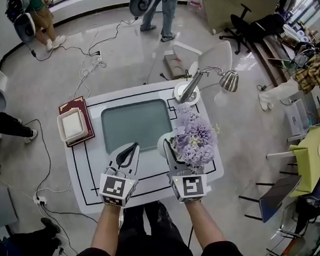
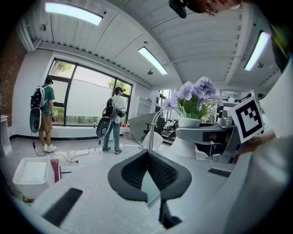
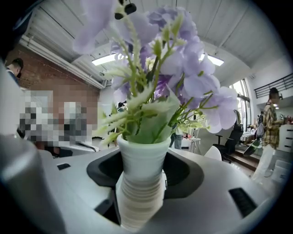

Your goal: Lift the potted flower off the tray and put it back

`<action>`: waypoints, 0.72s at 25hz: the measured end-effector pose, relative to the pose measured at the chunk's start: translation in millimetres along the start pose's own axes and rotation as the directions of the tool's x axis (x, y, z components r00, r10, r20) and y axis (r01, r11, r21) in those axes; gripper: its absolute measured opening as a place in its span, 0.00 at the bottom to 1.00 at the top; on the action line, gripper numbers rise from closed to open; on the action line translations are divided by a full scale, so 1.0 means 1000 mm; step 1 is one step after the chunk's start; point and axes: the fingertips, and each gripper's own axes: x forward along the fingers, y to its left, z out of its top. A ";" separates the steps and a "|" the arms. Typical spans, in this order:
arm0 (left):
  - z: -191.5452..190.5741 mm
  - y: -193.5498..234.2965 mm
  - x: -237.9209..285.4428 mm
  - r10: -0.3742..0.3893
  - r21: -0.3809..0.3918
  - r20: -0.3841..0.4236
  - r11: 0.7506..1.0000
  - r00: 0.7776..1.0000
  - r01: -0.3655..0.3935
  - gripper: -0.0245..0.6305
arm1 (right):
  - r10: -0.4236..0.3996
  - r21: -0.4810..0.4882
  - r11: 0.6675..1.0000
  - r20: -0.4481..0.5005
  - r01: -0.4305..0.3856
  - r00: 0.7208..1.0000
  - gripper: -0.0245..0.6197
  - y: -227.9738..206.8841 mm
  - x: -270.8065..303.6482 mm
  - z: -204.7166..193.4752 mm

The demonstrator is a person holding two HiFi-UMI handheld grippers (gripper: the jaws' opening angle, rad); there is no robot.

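Note:
A potted flower (image 1: 195, 140) with pale purple blooms and a white ribbed pot (image 3: 140, 179) is held off the table, to the right of the grey-green tray (image 1: 135, 123). My right gripper (image 1: 174, 144) is shut on the pot, with its dark pads on both sides of it (image 3: 142, 161). My left gripper (image 1: 130, 151) hangs over the tray's near edge. Its jaws meet at the tips with nothing between them (image 2: 147, 153). In the left gripper view the flower (image 2: 194, 98) shows at the right, raised above the table.
A white table (image 1: 152, 179) with black lines carries the tray. A silver desk lamp (image 1: 205, 78) stands at its far right. A white box (image 1: 72, 124) lies on a red book (image 1: 78, 106) at the left. People, floor cables and chairs surround the table.

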 end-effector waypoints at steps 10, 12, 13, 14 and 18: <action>0.012 -0.023 -0.010 -0.025 0.032 0.020 0.999 0.999 0.024 0.04 | -0.019 0.028 0.999 0.004 0.019 1.000 0.42 0.003 -0.044 0.012; 0.013 -0.024 -0.011 -0.021 0.028 0.027 0.999 0.999 0.020 0.05 | -0.025 0.030 0.999 0.003 0.025 1.000 0.42 0.003 -0.048 0.011; 0.014 -0.025 -0.012 -0.017 0.025 0.030 1.000 0.999 0.017 0.05 | -0.028 0.032 0.999 0.002 0.028 1.000 0.42 0.003 -0.051 0.010; 0.014 -0.025 -0.013 -0.013 0.024 0.033 1.000 0.999 0.012 0.04 | -0.029 0.034 0.999 0.000 0.029 1.000 0.42 0.003 -0.053 0.010; 0.014 -0.028 -0.016 -0.007 0.022 0.035 1.000 0.999 0.006 0.05 | -0.025 0.035 0.999 -0.006 0.025 1.000 0.42 0.007 -0.059 0.008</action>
